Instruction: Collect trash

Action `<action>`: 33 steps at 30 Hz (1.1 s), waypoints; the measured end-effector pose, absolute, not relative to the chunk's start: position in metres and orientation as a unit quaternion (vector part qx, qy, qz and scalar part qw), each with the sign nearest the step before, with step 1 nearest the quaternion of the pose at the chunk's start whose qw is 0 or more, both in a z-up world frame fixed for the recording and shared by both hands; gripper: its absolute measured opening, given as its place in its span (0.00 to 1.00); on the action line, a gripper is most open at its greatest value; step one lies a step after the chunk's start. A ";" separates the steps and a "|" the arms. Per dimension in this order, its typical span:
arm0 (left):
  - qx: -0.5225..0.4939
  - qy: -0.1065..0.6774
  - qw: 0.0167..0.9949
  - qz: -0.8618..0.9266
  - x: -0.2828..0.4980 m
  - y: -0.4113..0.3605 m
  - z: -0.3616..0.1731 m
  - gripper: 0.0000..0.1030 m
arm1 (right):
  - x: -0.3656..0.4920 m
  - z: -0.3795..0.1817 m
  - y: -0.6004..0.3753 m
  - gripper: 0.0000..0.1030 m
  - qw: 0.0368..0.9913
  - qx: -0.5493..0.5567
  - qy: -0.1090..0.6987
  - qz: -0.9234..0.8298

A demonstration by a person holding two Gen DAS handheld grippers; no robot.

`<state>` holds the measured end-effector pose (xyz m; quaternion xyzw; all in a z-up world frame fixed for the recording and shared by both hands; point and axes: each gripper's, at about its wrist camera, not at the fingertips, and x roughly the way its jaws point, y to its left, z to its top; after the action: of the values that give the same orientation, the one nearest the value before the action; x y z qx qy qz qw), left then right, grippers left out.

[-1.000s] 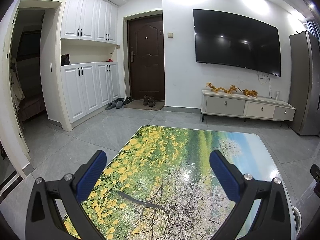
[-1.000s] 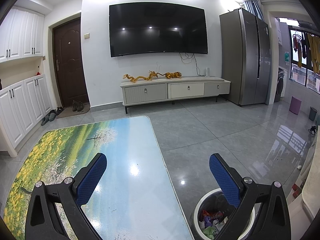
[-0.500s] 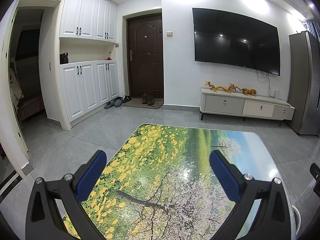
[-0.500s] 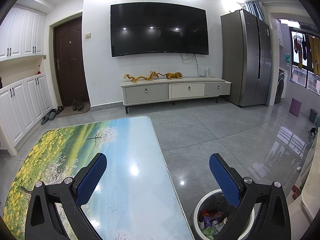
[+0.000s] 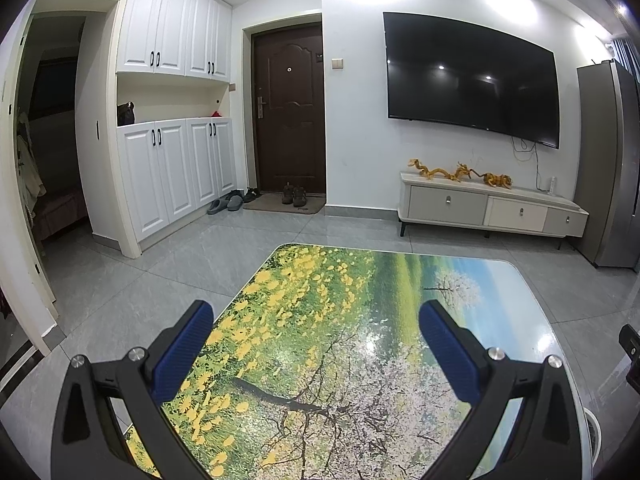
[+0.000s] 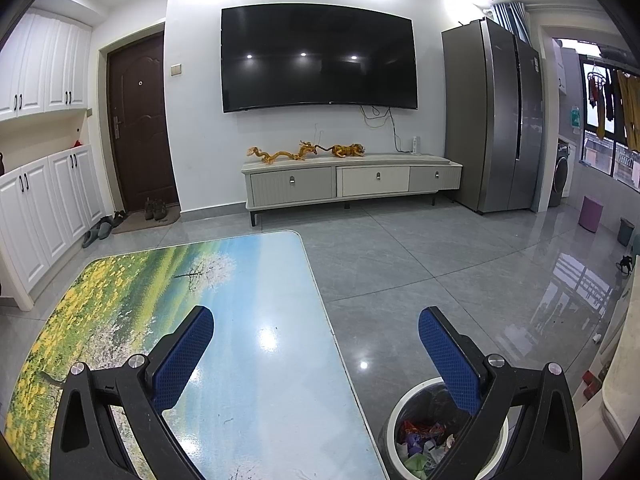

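A low table with a printed flower-and-sky landscape top fills the near part of both views; in the right wrist view the table shows its sky-blue half. No loose trash shows on it. My left gripper hangs open above the flowered half, nothing between its blue pads. My right gripper is open over the table's right edge. A round white-rimmed trash bin lined with a dark bag stands on the floor beside the table, below the right finger, with crumpled wrappers inside.
Grey tiled floor stretches to a white TV cabinet under a wall TV. A steel fridge stands at the right. Dark entrance door, shoes on a mat and white cupboards lie left. A pale counter edge is at the far right.
Both views have shifted only slightly, the left one drifting a little. Both grippers stay open and empty.
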<state>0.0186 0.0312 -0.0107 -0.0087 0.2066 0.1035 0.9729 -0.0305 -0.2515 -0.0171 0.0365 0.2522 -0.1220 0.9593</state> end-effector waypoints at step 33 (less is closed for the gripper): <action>-0.012 0.218 0.971 0.101 0.021 0.032 -0.015 1.00 | -0.028 -0.022 -0.251 1.00 0.957 0.035 0.262 -0.121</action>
<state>0.0215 0.0318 -0.0154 -0.0119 0.2177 0.1011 0.9707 -0.0279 -0.2512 -0.0223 0.0350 0.2617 -0.1206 0.9570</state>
